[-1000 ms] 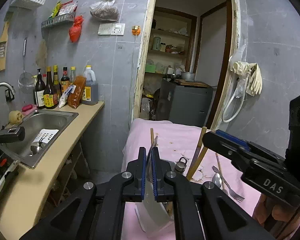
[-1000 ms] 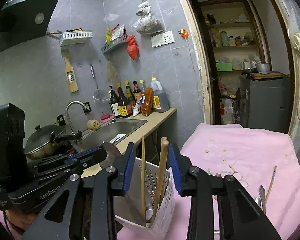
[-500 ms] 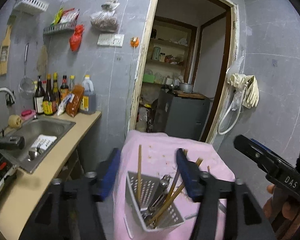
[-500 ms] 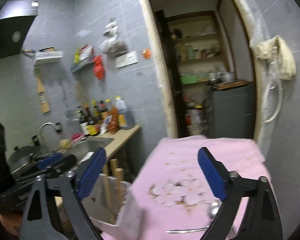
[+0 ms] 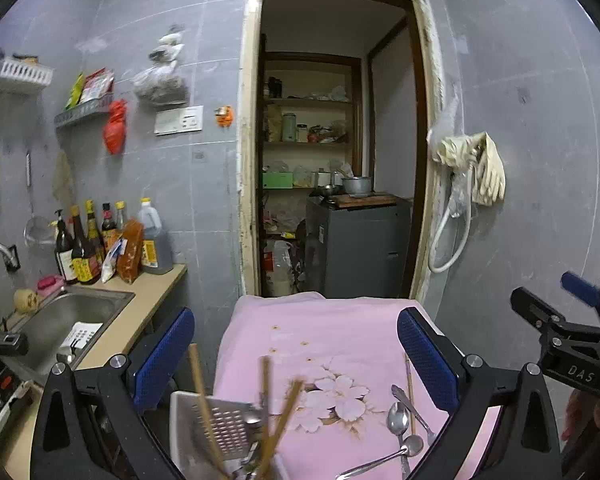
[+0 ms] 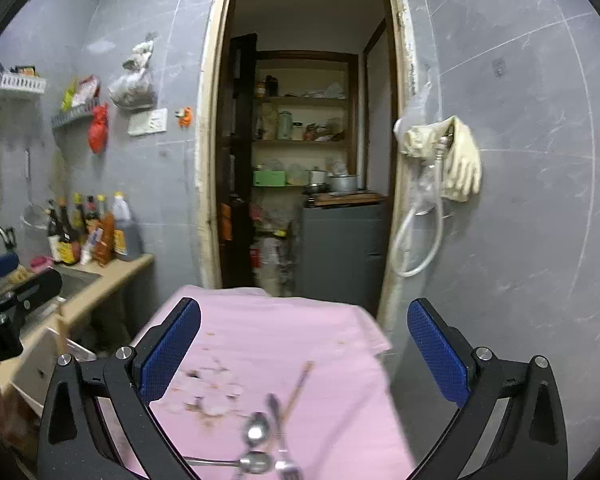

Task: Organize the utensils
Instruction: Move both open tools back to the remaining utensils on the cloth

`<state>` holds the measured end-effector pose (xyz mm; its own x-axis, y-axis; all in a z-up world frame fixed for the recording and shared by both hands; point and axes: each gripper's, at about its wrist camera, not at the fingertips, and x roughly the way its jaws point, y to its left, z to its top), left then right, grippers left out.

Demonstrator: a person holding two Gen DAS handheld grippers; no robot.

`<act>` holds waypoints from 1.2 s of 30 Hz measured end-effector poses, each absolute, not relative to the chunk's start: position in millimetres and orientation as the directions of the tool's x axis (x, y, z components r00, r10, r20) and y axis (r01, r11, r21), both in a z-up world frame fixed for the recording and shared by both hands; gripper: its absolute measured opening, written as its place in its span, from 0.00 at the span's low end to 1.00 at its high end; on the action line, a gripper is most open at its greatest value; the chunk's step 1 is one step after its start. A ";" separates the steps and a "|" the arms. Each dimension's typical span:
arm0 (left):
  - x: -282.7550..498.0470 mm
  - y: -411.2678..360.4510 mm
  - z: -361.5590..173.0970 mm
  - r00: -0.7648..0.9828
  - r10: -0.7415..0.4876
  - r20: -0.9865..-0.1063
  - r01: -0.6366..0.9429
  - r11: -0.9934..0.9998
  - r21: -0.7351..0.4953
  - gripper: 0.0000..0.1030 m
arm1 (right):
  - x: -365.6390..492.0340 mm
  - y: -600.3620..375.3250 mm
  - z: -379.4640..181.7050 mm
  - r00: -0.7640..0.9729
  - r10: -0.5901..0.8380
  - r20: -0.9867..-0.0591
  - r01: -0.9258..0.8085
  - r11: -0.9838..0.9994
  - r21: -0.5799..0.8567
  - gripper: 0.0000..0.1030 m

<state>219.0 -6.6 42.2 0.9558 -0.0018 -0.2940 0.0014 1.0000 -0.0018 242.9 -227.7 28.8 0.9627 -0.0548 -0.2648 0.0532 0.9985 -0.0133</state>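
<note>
A white perforated utensil holder (image 5: 216, 432) stands at the near left of the pink cloth-covered table (image 5: 320, 332), with wooden chopsticks (image 5: 202, 396) and metal utensils in it. My left gripper (image 5: 296, 356) is open and empty above it. Two spoons (image 5: 398, 424), a fork and a chopstick (image 5: 409, 380) lie loose on the cloth at the near right. My right gripper (image 6: 304, 344) is open and empty above the table; the spoons (image 6: 258, 434) and a chopstick (image 6: 296, 388) lie below it, blurred. The holder (image 6: 40, 364) shows at its left edge.
A counter with a steel sink (image 5: 68, 320) and sauce bottles (image 5: 100, 240) runs along the left wall. A doorway (image 5: 332, 160) with shelves and a grey cabinet (image 5: 356, 248) lies behind the table. Rubber gloves (image 5: 476, 168) hang on the right wall.
Both grippers opened and drew back. The left let go of the holder, the right let go of the chopstick, which now stands in the holder. The right view swung toward the loose utensils.
</note>
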 end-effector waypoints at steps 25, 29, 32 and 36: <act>310.3 -105.0 -37.9 0.883 0.010 -0.469 0.030 0.997 0.078 0.99 | 328.7 -314.7 -50.3 0.914 -0.037 -0.404 0.025 0.999 -0.035 0.99; 321.5 -112.2 -53.0 0.870 0.013 -0.494 0.039 0.995 0.096 0.99 | 342.1 -319.8 -71.6 0.901 -0.018 -0.434 0.010 1.000 -0.020 0.99; 330.8 -115.2 -68.5 0.855 0.018 -0.518 0.043 0.993 0.106 0.99 | 351.3 -321.5 -87.3 0.891 -0.007 -0.455 0.000 1.000 -0.015 0.99; 342.9 -114.2 -91.7 0.830 0.020 -0.557 0.044 0.994 0.102 0.99 | 364.3 -318.3 -109.4 0.871 0.015 -0.492 -0.022 1.000 -0.008 0.99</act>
<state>342.9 -114.2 -91.7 0.8302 0.0200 -0.5572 0.0444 0.9938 0.1019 364.3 -318.3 -109.4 0.8707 0.0155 -0.4916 -0.0221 0.9997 -0.0076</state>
